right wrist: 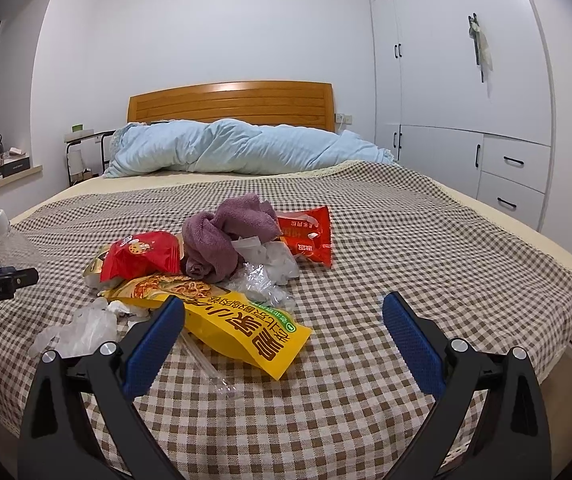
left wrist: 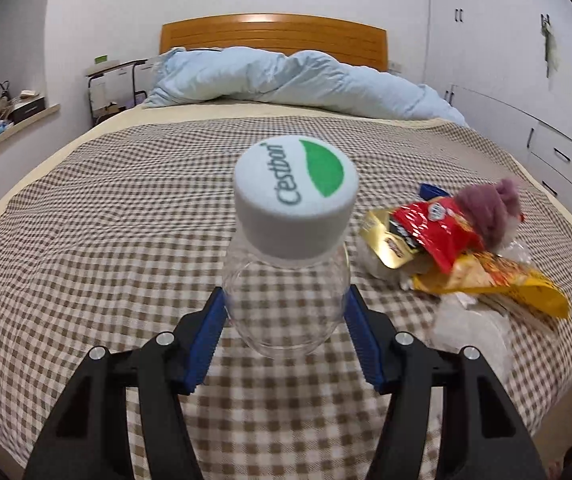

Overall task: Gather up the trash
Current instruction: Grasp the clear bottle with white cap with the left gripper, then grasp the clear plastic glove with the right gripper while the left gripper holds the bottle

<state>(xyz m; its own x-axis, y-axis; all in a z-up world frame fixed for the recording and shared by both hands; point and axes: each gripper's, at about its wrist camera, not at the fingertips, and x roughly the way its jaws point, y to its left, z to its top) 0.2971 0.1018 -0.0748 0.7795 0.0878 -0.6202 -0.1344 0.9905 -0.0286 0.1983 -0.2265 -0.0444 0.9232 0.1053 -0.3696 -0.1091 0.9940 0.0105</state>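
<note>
The left hand-held gripper (left wrist: 286, 312) is clenched on a clear plastic bottle (left wrist: 286, 300) just below its white cap (left wrist: 295, 196), lifting it off the checked bed (left wrist: 106, 208), likely to carry it to the heap. To its right lies that heap: red snack bags (right wrist: 140, 256), a purple towel (right wrist: 226, 236), crumpled plastic (right wrist: 270, 264). The right hand-held gripper (right wrist: 284, 320) is released and wide, its left finger over the yellow packet (right wrist: 246, 328), probably the next pick.
</note>
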